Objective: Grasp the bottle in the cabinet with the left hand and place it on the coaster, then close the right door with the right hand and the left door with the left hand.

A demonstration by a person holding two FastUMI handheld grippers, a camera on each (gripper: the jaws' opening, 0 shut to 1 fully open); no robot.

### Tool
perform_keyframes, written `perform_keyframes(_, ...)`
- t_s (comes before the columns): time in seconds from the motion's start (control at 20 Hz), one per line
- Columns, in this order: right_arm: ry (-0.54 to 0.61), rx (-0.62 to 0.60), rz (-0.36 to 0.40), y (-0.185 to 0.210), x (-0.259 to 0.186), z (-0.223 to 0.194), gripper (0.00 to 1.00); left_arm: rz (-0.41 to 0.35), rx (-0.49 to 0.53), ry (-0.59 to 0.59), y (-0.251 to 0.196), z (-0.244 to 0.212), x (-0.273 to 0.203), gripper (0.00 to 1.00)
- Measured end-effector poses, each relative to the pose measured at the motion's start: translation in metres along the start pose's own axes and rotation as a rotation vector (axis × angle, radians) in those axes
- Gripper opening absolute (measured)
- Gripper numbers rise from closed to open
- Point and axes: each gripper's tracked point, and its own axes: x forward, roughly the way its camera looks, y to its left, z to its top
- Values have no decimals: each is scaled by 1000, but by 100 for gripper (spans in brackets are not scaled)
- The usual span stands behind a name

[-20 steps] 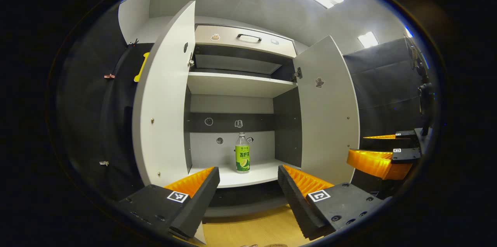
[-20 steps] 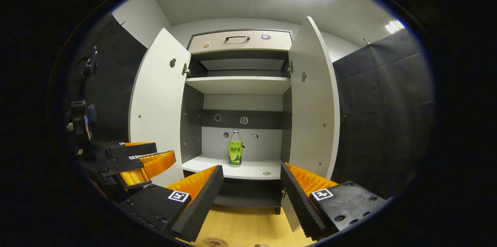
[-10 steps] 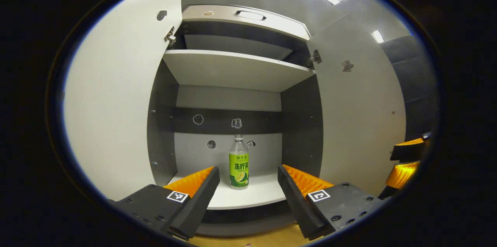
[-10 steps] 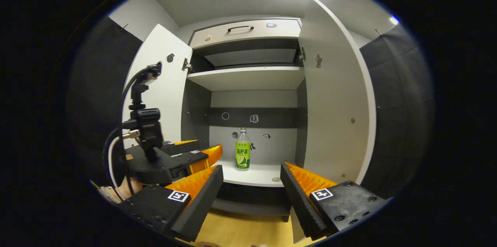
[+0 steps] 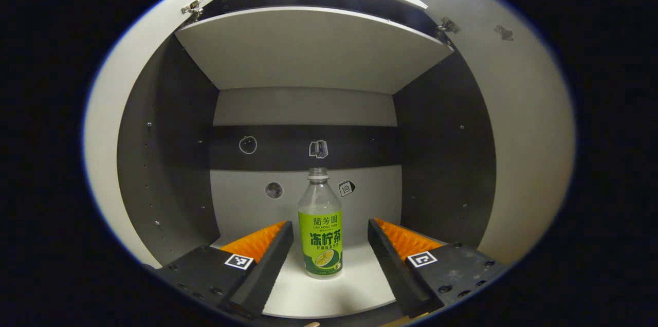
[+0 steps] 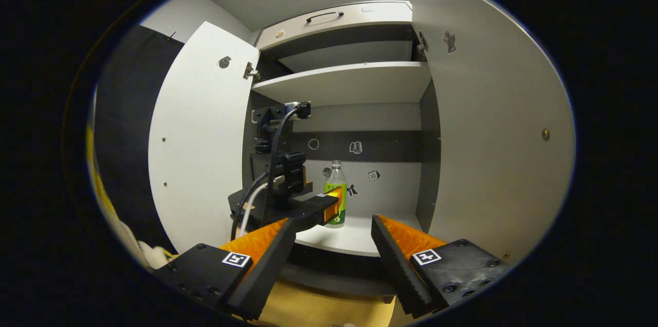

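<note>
Left gripper view, looking straight into the open cabinet (image 5: 169, 162): the left gripper (image 5: 329, 244) has its fingers spread wide, one on each side of the bottle (image 5: 320, 229), with a clear gap to the bottle on both sides — no contact. The bottle stands upright on the white lower shelf (image 5: 329, 291), a clear plastic body with a green label and a clear cap, set toward the middle of the compartment and in front of the back wall. That back wall carries a dark band and several small stickers (image 5: 318, 149). A white upper shelf (image 5: 308, 49) spans the cabinet above. The left door (image 5: 103, 173) and right door (image 5: 534, 152) both stand open at the edges of the view.

Right gripper view, taken from farther back: the right gripper (image 6: 333, 250) is likewise spread, nothing between its fingers, held in front of the cabinet and outside the shelf edge. Ahead of it the left gripper (image 6: 329, 203), with its camera mount and cables, reaches over the lower shelf (image 6: 344, 239); its near finger overlaps the lower part of the bottle (image 6: 336, 183) from this angle, so contact cannot be judged here. The left door (image 6: 200, 142) and right door (image 6: 493, 152) are open. A drawer with a dark handle (image 6: 325, 16) sits at the cabinet top — closed. Wooden floor (image 6: 318, 311) shows below the cabinet.
</note>
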Motion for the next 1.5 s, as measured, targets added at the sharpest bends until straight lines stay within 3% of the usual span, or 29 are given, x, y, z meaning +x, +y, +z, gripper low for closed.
perform_keyframes(0.35, 34, 12, 33, -6, 25, -16, 98, 24, 9, 17, 7, -25, 53, 93)
perform_keyframes(0.7, 46, 21, 29, -16, 35, -21, 98, 29, 33, -12, 5, -25, 73, 93)
perform_keyframes(0.8, 44, 18, 27, -17, 35, -21, 98, 28, 16, -16, 7, -27, 78, 84)
perform_keyframes(0.9, 42, 14, 23, -19, 34, -21, 98, 20, -2, -15, 7, -26, 80, 82)
perform_keyframes(1.3, 24, 14, -7, -21, 24, -13, 98, 15, -51, -32, 16, -3, 48, 77)
perform_keyframes(1.5, 1, 6, -68, -29, 10, -4, 98, -19, -47, -65, 21, 25, -21, 77)
